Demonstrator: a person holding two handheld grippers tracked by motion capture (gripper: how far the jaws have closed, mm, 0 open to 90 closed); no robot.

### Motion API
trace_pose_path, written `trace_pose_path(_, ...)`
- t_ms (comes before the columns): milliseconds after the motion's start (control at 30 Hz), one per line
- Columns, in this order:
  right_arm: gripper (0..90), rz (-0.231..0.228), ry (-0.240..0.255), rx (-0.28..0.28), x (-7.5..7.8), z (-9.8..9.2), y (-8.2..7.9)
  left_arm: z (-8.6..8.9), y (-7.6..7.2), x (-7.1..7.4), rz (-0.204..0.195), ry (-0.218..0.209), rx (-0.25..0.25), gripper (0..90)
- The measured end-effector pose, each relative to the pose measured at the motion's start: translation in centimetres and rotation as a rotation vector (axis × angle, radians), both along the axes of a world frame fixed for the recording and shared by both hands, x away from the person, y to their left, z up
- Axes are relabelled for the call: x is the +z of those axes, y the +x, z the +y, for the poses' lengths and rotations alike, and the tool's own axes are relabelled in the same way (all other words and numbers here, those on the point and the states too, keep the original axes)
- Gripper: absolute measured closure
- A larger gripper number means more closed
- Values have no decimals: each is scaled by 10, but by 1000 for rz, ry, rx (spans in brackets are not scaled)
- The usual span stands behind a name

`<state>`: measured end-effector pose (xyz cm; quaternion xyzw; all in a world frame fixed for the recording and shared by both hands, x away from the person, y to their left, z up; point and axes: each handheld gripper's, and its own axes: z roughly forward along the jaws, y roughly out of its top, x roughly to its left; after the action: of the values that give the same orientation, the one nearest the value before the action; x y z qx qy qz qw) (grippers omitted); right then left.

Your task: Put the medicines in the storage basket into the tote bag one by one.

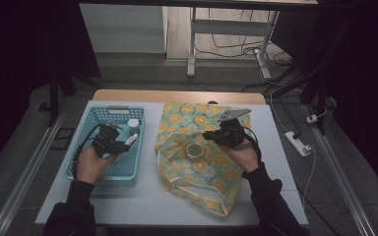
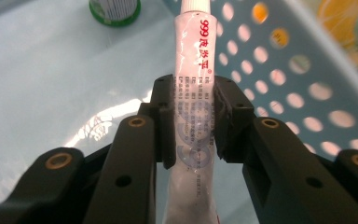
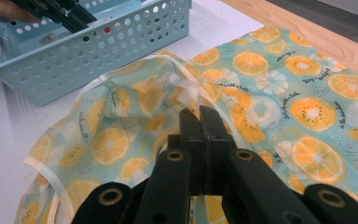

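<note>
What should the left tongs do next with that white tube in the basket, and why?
Probably lift the white tube clear of the blue basket and carry it toward the orange-print bag. The left tongs are clamped on the tube's middle over the basket floor, and the right tongs are shut on the bag's edge, holding its mouth up and open.

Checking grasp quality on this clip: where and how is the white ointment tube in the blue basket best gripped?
Across its flat middle, as the left gripper has it: pads on the two narrow edges of the tube, jaws coming in from the crimped tail toward the cap. The body is long and slim, so a mid-length hold should keep it balanced while lifting out of the basket.
</note>
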<state>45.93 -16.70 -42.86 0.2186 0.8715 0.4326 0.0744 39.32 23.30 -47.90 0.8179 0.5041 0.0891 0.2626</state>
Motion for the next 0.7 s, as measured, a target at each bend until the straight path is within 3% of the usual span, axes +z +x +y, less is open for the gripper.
trace_pose_path(233, 900, -9, 6, -3, 1, -1, -1, -4, -6, 14, -74, -25, -45, 714)
trace_pose_path(433, 900, -24, 19, -2, 4, -1, -2, -6, -9, 21, -92, -35, -48, 714)
trace_pose_path(700, 900, -32, 23, -7, 5, -1, -3, -7, -15, 35, -118, -106, -51, 714)
